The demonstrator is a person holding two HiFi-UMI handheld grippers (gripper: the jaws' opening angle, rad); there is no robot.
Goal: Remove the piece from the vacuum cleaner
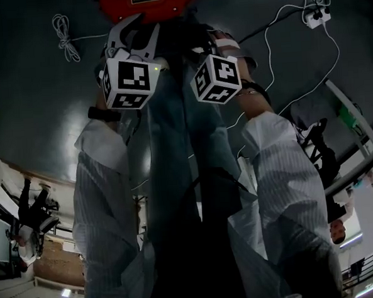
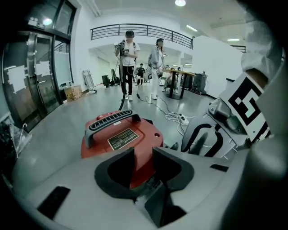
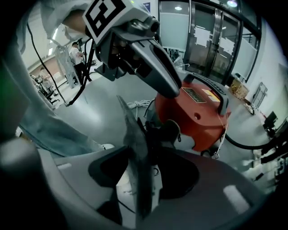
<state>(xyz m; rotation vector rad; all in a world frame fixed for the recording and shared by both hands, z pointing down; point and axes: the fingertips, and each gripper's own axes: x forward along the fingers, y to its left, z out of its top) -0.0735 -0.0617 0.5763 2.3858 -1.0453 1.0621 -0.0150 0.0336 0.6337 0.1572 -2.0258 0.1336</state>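
Note:
The red vacuum cleaner (image 1: 146, 3) with its grey carry handle (image 2: 112, 121) stands on the grey floor at the top of the head view. My left gripper (image 1: 134, 29) hovers just in front of it, jaws open and empty; in the left gripper view the left gripper (image 2: 143, 166) frames the red body. My right gripper (image 1: 218, 42) hangs beside it at the right, open. In the right gripper view a thin grey flat piece (image 3: 135, 148) stands edge-on between the wide jaws of the right gripper (image 3: 144, 168); the pads do not press on it.
A white power strip with cables (image 1: 317, 16) lies at the far right and a coiled cord (image 1: 66, 39) at the far left. A black hose (image 3: 252, 143) curves beside the vacuum. Two people (image 2: 128, 58) stand farther off. My trouser legs (image 1: 182, 177) fill the middle.

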